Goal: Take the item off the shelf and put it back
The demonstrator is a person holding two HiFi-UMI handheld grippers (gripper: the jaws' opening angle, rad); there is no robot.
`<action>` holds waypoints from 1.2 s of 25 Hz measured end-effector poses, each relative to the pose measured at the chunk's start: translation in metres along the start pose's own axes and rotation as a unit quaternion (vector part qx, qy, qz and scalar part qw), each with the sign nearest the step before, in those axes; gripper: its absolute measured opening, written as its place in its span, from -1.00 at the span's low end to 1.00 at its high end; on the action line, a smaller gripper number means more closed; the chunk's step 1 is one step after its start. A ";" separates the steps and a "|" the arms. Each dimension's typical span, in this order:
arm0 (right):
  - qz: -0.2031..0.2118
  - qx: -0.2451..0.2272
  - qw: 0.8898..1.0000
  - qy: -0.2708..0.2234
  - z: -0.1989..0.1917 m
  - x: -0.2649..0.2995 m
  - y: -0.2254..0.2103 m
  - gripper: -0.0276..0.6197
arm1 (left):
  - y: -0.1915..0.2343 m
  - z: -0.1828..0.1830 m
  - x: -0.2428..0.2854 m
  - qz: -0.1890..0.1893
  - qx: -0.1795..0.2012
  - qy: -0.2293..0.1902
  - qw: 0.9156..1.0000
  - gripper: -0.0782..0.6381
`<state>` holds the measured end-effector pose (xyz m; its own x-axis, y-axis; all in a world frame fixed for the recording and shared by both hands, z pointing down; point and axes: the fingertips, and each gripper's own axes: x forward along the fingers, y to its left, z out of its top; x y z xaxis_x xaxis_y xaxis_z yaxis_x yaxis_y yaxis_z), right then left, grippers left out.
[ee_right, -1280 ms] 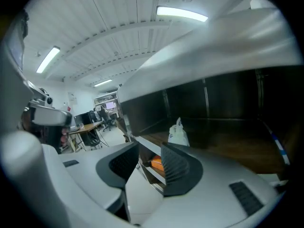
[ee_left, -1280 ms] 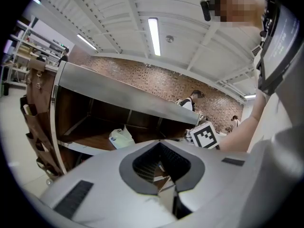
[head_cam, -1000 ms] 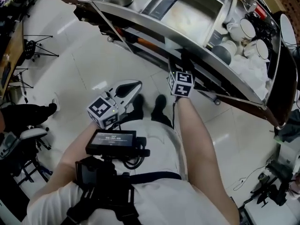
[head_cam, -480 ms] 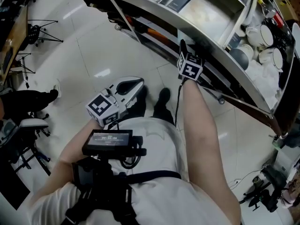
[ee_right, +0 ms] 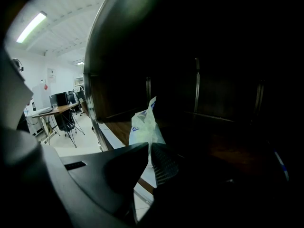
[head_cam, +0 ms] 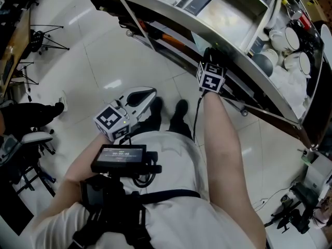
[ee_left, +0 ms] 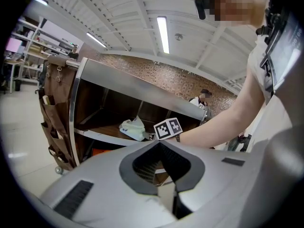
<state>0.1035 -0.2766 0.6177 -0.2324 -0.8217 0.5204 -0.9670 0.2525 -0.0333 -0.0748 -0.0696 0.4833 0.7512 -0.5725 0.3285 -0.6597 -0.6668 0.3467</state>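
A pale, crumpled plastic bag (ee_right: 144, 125) stands on the dark wooden lower shelf (ee_right: 118, 127). My right gripper (ee_right: 149, 147) reaches under the steel top of the shelf unit (head_cam: 236, 61). Its jaws have just been closing and now pinch the bag's lower part. In the head view only that gripper's marker cube (head_cam: 211, 77) and the forearm show; the jaws are hidden under the shelf. From the left gripper view the bag (ee_left: 133, 128) appears beside the cube. My left gripper (head_cam: 147, 94) hangs in front of the body, away from the shelf, shut with nothing in it.
White cups and bowls (head_cam: 290, 40) crowd the top shelf at the right. A brown hanging organizer (ee_left: 53, 122) covers the unit's left end. A tripod (head_cam: 44, 39) and a black chair (head_cam: 28, 131) stand on the tiled floor at the left. The person's feet (head_cam: 167, 113) are close to the shelf.
The right hand with its marker cube has moved closer in under the shelf's edge. The left gripper has stayed almost in place.
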 end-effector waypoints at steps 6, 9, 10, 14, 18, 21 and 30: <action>0.017 -0.008 1.000 -0.012 0.008 -0.017 0.006 -0.83 | -0.007 0.007 0.005 -0.015 0.010 -0.004 1.000 -0.75; 0.037 -0.009 0.999 -0.021 0.012 -0.028 0.012 -0.83 | -0.007 0.009 0.007 -0.011 0.010 0.000 1.000 -0.75; 0.044 -0.011 0.999 -0.023 0.013 -0.033 0.015 -0.83 | -0.007 0.010 0.007 -0.012 0.012 -0.001 1.000 -0.75; 0.072 -0.015 0.997 -0.028 0.015 -0.051 0.024 -0.84 | -0.008 0.015 0.010 -0.016 0.013 -0.006 1.000 -0.75; 0.107 -0.024 0.993 -0.034 0.014 -0.074 0.039 -0.84 | -0.007 0.021 0.011 -0.011 0.012 -0.012 1.000 -0.75; 0.128 -0.033 0.991 -0.037 0.014 -0.090 0.049 -0.84 | -0.010 0.024 0.013 -0.021 0.024 -0.014 0.999 -0.75; 0.190 -0.051 0.978 -0.061 0.031 -0.139 0.089 -0.84 | -0.013 0.035 0.016 -0.024 0.033 -0.024 0.999 -0.75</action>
<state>0.0469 -0.1554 0.5161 -0.5905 -0.7112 0.3814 -0.7939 0.5969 -0.1161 -0.0532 -0.0867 0.4538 0.7834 -0.5600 0.2696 -0.6210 -0.7229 0.3029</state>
